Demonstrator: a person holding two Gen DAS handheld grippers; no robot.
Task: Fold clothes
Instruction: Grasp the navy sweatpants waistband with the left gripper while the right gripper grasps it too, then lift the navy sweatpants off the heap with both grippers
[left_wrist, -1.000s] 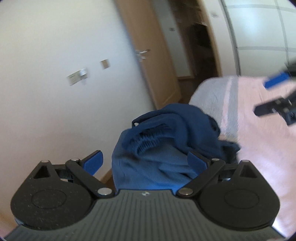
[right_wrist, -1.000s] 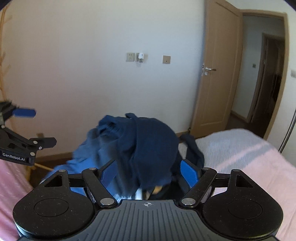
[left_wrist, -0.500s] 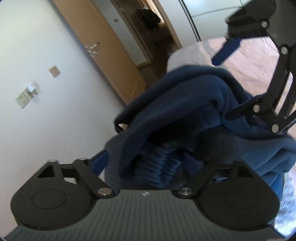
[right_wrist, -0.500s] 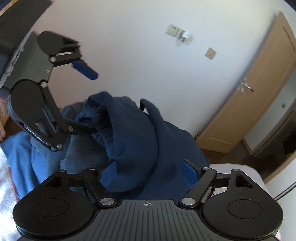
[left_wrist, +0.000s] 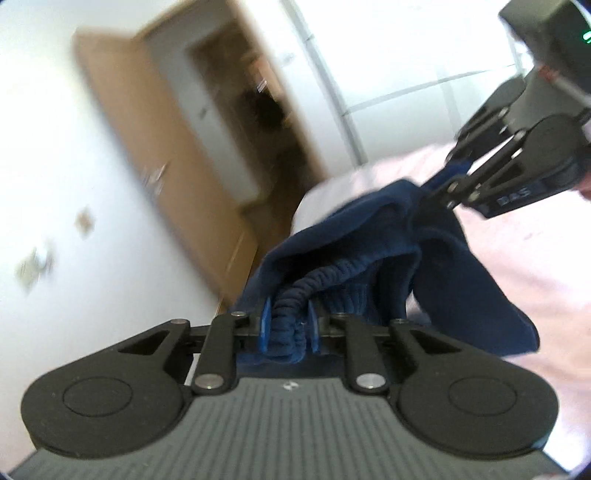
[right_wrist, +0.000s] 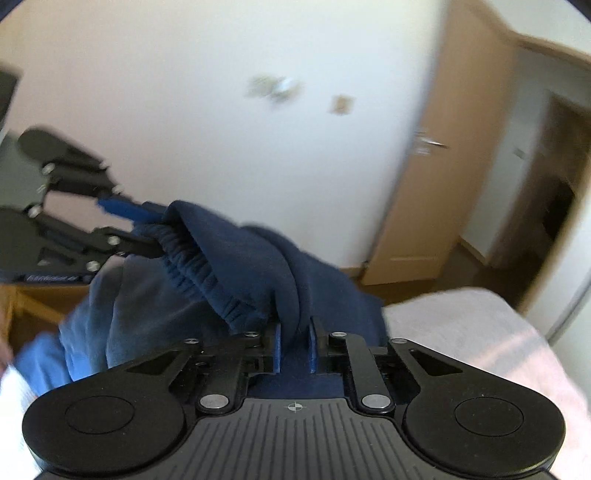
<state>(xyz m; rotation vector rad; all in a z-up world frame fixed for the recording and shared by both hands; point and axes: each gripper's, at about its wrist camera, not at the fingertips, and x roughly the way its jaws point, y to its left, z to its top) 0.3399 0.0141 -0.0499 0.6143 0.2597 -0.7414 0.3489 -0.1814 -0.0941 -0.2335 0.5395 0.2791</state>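
A navy blue garment (left_wrist: 369, 236) with a ribbed elastic waistband hangs bunched between both grippers above the bed. In the left wrist view my left gripper (left_wrist: 287, 326) is closing, its blue pads pressing on the waistband. My right gripper (left_wrist: 434, 188) shows at the upper right, pinching another part of the same edge. In the right wrist view my right gripper (right_wrist: 294, 345) is closing too, with a fold of the navy garment (right_wrist: 240, 251) pinched between its pads. The left gripper (right_wrist: 155, 230) holds the waistband at the left. The rest of the cloth droops below.
A pink sheet (left_wrist: 535, 258) and a pale grey blanket (right_wrist: 461, 325) cover the bed under the garment. A lighter blue cloth (right_wrist: 48, 354) lies at the lower left. A wooden door (right_wrist: 424, 184) and an open doorway (left_wrist: 266, 122) stand behind, beside a white wall.
Both grippers went from wide open to closed on the navy garment. They have moved apart, and the waistband now stretches between them. Both views are blurred by motion.
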